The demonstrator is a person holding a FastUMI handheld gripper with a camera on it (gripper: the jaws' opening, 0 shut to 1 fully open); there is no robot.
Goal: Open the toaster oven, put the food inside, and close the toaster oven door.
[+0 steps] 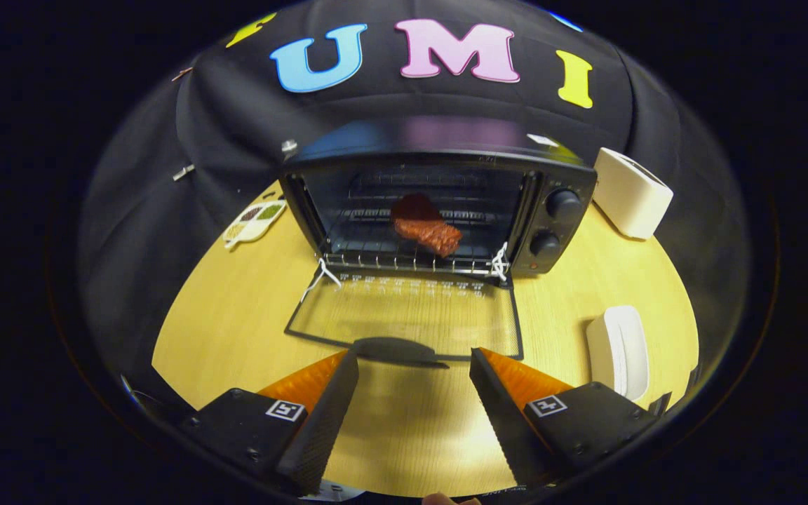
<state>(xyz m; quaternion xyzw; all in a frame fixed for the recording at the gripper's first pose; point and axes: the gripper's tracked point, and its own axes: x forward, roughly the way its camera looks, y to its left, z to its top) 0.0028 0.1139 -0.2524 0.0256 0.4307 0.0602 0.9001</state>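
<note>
Black toaster oven [439,203]: glass door [407,319] lowered flat onto pale wooden table [236,308]. Reddish-brown meat piece [426,226] is seen on wire rack inside. Gripper [414,365]: fingers spread, nothing held, flanking door's dark handle [393,348].

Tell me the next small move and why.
Probably ease the open claw forward under the door handle and lift: the food already lies on the rack inside the toaster oven, and the glass door lies flat open.

we see the toaster oven [439,203] on the counter [236,315], food [426,224] on its rack, door [407,319] dropped flat before it — handle [393,348] just ahead of our gripper [414,368], jaws apart.
</note>
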